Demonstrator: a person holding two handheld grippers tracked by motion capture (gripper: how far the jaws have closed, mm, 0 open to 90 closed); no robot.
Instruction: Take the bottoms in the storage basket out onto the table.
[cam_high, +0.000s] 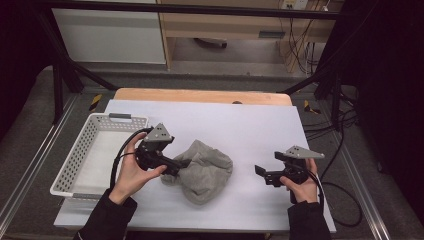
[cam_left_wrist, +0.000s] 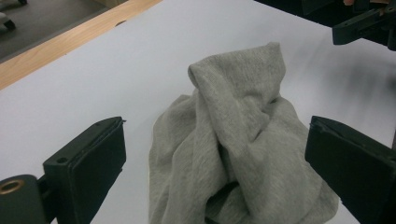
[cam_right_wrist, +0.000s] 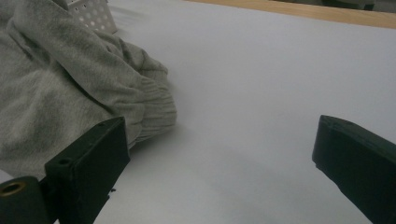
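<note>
A crumpled grey cloth (cam_left_wrist: 233, 149) lies between the left gripper's (cam_left_wrist: 215, 163) wide-open, empty jaws; the right gripper (cam_right_wrist: 219, 158), also gaping and empty, sits beside the cloth.

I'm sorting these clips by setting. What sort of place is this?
Probably a lab or workshop recording station: a black metal frame surrounds a white-covered table, loose cables hang behind, and a hand-held left gripper works a grey cloth.

A white surface (cam_high: 260, 125) with a wooden far edge is carrying a crumpled grey cloth (cam_high: 205, 170) at its middle and a white perforated basket (cam_high: 75, 157) along its left edge.
</note>
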